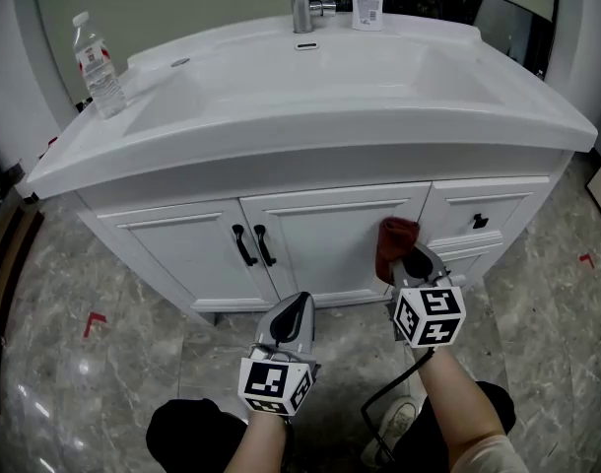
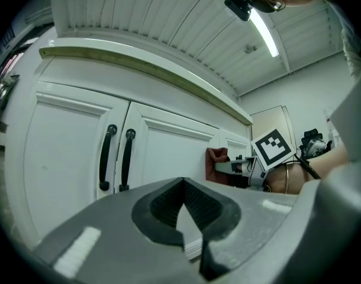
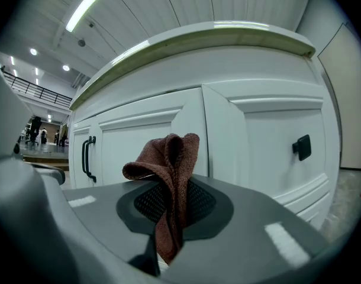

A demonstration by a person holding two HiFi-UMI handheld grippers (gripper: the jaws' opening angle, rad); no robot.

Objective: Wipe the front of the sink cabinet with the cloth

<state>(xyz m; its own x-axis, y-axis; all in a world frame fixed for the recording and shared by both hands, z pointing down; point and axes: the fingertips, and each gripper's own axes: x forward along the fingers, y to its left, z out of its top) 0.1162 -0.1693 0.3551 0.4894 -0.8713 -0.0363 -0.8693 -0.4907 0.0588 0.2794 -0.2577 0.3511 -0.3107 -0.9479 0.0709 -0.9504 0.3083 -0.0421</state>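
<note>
Pointing upward, cloth (image 3: 168, 164) in right tool (image 3: 164, 220)

Floor (image 1: 537, 343) under you: grey marble tile | cabinet (image 1: 330, 235) stands on it | red mark (image 1: 94, 321) left of cabinet | second red mark (image 1: 586, 259) right of cabinet | your shoe (image 1: 394, 427) in front of cabinet

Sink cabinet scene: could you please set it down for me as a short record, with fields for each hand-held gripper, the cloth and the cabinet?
Left hand-held gripper: shut, empty, low before the doors
Right hand-held gripper: shut on the cloth
Cloth: reddish-brown, bunched, by the right door; contact unclear
Sink cabinet: white, doors closed, black handles
Countertop: water bottle at left
</note>
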